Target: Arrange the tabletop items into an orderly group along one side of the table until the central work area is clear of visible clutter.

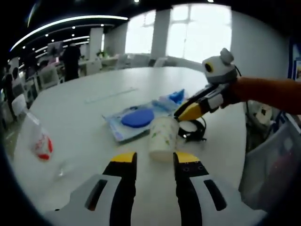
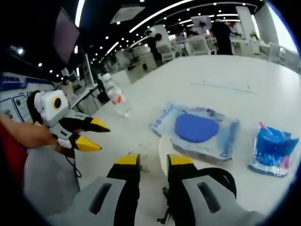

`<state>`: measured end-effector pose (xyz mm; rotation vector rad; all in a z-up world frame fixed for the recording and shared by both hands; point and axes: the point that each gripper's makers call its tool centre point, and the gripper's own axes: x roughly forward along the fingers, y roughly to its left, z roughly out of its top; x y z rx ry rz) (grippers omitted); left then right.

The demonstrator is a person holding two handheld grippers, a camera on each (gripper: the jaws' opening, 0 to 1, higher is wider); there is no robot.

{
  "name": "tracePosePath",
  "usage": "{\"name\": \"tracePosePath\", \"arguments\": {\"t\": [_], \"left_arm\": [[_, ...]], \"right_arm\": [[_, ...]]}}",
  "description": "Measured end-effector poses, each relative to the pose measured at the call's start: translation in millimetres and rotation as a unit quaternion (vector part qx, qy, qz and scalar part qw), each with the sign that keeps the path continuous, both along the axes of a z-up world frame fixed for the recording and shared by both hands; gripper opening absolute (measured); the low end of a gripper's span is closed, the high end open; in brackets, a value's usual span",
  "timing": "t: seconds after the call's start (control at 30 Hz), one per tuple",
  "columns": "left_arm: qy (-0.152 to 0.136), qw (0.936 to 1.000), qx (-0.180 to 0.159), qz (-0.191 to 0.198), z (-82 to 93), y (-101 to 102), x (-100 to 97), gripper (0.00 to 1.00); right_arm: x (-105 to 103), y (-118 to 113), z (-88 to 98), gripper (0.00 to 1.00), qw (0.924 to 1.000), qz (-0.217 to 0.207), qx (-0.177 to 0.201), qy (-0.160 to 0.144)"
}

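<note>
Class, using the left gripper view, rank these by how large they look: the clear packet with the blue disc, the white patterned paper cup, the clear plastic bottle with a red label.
1. Clear packet with the blue disc.
2 and 3. White patterned paper cup and clear plastic bottle with a red label: they look alike in size, and fisheye stretching near the edge makes ranking them unsure.

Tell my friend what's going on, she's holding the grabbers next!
Left gripper: open, nothing held, fingers pointing at the paper cup.
Right gripper: open, nothing held, hovering right by the cup's rim.
On the white table: cup and black strap together; flat packet with a blue disc just behind; small blue packet beside it; clear bottle with red label off alone.
Done: nothing grouped at an edge yet.
Left: move everything to one side.
</note>
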<state>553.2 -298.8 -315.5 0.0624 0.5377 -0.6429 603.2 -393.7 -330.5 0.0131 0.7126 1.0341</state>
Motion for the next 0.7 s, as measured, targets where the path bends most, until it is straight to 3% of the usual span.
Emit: {"name": "tracePosePath", "arguments": {"t": [0.17,0.37,0.5,0.6,0.7], "left_arm": [[0.000,0.9999,-0.013,-0.006,-2.8,-0.8,0.2,0.31],[0.005,0.9995,-0.028,-0.016,-5.0,-3.7,0.6,0.42],[0.024,0.9952,-0.073,-0.062,-3.1,-22.5,-9.7,0.71],[0.041,0.9925,-0.076,-0.086,-7.5,-27.2,-18.8,0.82],[0.037,0.9915,-0.082,-0.094,-5.2,-30.1,-20.6,0.92]], "right_arm": [[-1.3,2.9,-8.2,0.22,0.9996,0.017,0.000,0.021],[-1.7,6.6,-8.4,0.21,0.9992,0.029,0.006,0.028],[-3.1,10.6,-7.2,0.19,0.9988,0.039,0.008,0.029],[-3.9,13.1,-6.6,0.18,0.9986,0.043,0.008,0.031],[-4.5,14.6,-6.2,0.16,0.9984,0.046,0.005,0.031]]}}
